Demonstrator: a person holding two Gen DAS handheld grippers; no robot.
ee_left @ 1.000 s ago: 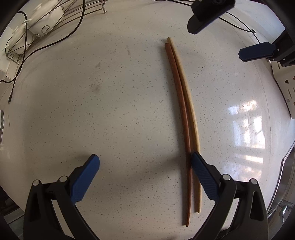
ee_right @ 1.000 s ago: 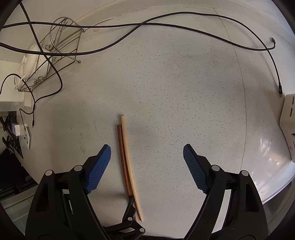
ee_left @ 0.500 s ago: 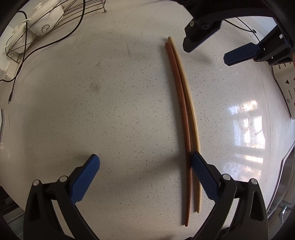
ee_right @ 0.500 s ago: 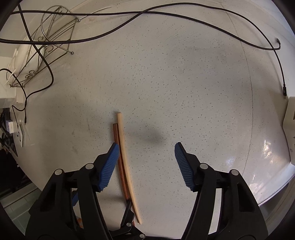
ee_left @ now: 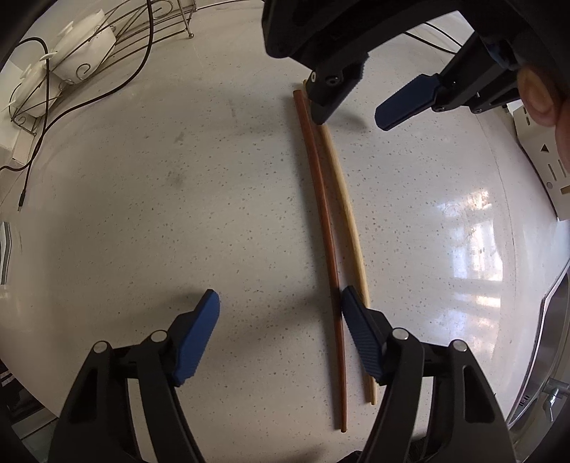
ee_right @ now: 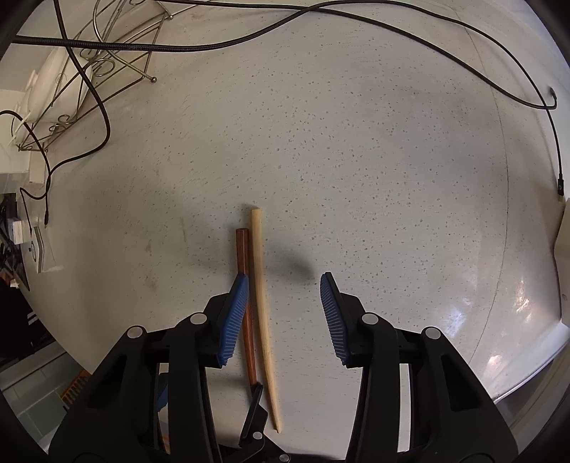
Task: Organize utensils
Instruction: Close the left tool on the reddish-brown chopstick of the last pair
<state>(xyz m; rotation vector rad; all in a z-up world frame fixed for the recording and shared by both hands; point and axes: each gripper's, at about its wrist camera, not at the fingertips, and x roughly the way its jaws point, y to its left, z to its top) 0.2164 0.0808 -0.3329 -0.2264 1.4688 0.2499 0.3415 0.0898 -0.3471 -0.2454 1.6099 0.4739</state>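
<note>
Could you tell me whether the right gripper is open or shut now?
Open: the right gripper has a wide gap between its pads, with the pale chopstick lying untouched inside.

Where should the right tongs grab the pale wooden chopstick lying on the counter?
Grip the pale wooden chopstick near its thick, blunt end, coming straight down with the fingers across its width. It lies flat, beside the reddish-brown chopstick, so one finger must slip between them.

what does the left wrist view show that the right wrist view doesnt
Only the left wrist view shows the right gripper from outside, open over the chopsticks' far ends, and the thumb of the hand holding it.

Only the right wrist view shows the long black cable across the counter.

Both show the dark chopstick and pale chopstick side by side, and the wire rack.
</note>
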